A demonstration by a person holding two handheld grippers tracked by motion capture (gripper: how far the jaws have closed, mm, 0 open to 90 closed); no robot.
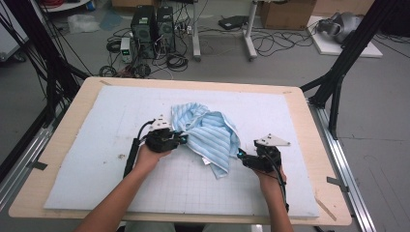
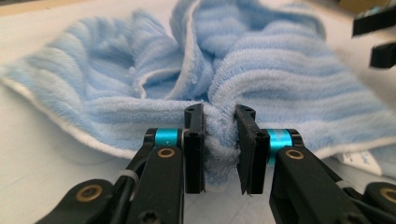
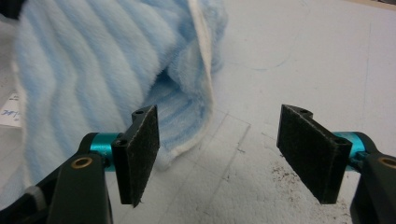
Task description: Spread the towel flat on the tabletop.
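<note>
A light blue striped fleece cloth [image 1: 210,133] lies crumpled in the middle of the white mat [image 1: 96,145]. My left gripper [image 1: 183,139] is at the cloth's left edge, its jaws shut on a pinched fold of the cloth [image 2: 219,140]. My right gripper [image 1: 240,155] stands at the cloth's right lower edge, jaws wide open [image 3: 219,154], with the cloth's white-trimmed hem [image 3: 201,84] just beyond its left pad [image 3: 140,154]. A white label [image 2: 359,161] shows at the cloth's corner.
The mat lies on a wooden table [image 1: 63,140] with bare wood around it. Black frame posts [image 1: 338,67] stand at both back corners. Computers [image 1: 152,26] and cables sit on the floor behind. Dark specks mark the mat [image 3: 289,175] near my right gripper.
</note>
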